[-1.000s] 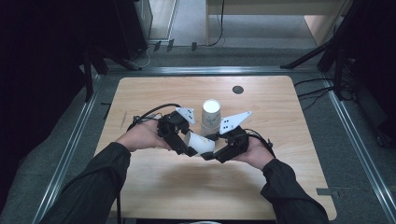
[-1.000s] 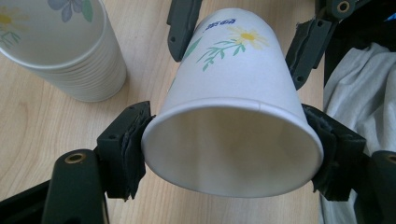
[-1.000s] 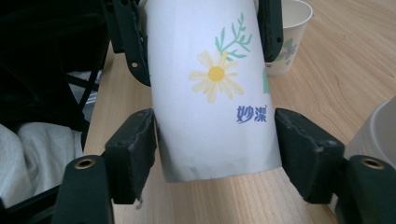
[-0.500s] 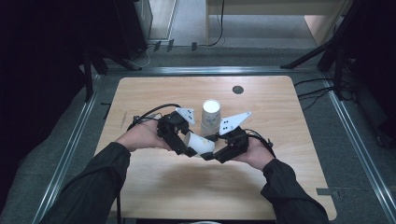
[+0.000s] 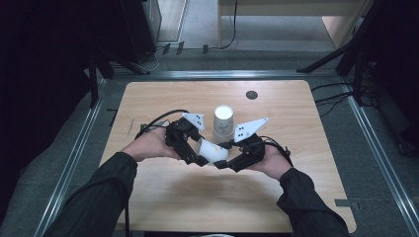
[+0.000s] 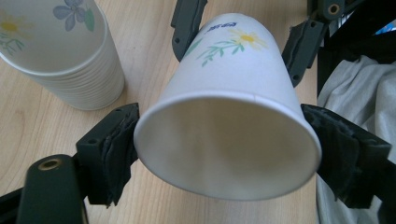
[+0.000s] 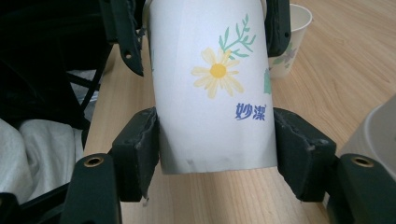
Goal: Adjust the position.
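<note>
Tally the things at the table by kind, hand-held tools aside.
Single white paper cup with a daisy print, lying sideways: 1
Stack of white flowered paper cups, standing upright: 1 (cups within it too tight to count)
Small dark round disc on the wooden table: 1
Total: 3
</note>
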`<state>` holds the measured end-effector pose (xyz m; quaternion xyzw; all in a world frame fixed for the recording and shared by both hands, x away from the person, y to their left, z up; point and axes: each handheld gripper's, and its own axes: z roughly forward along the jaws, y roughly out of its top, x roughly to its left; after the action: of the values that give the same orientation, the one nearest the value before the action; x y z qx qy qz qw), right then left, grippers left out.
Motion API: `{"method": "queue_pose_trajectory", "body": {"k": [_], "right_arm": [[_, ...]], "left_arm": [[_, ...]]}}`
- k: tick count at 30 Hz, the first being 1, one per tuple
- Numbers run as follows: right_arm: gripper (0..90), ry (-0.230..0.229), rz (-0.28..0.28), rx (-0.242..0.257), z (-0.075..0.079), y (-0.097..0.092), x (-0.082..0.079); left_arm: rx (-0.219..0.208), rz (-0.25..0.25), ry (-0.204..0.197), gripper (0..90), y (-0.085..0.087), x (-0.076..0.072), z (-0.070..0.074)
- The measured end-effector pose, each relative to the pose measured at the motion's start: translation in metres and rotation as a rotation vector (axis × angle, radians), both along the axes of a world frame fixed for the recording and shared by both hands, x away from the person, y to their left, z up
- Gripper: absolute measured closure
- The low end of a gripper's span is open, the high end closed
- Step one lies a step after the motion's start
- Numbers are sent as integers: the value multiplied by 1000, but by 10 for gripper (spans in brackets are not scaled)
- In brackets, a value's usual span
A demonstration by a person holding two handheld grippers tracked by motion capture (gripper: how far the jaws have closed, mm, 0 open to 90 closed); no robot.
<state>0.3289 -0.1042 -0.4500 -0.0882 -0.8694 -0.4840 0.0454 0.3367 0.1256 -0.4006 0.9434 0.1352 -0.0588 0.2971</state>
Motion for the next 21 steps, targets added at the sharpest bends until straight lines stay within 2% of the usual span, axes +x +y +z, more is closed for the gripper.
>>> {"method": "queue_pose_trajectory", "body": {"k": [5,9,11,13,21], "right_arm": [[359,5,-15,22,2,-7,1],[359,-5,-26,30,4,-13,2],[359,4,-33,43,4,-16,1],[359,4,-39,55,4,-19,1],[359,9,-58,91,4,-25,2]], "left_arm": [[-48,31,-7,98,7,1,2],[-122,61,-25,98,15,-1,2],[-161,85,-33,98,18,-3,2],[-201,105,-31,98,22,-4,0],[-297,156,-31,99,28,-10,-11]]}}
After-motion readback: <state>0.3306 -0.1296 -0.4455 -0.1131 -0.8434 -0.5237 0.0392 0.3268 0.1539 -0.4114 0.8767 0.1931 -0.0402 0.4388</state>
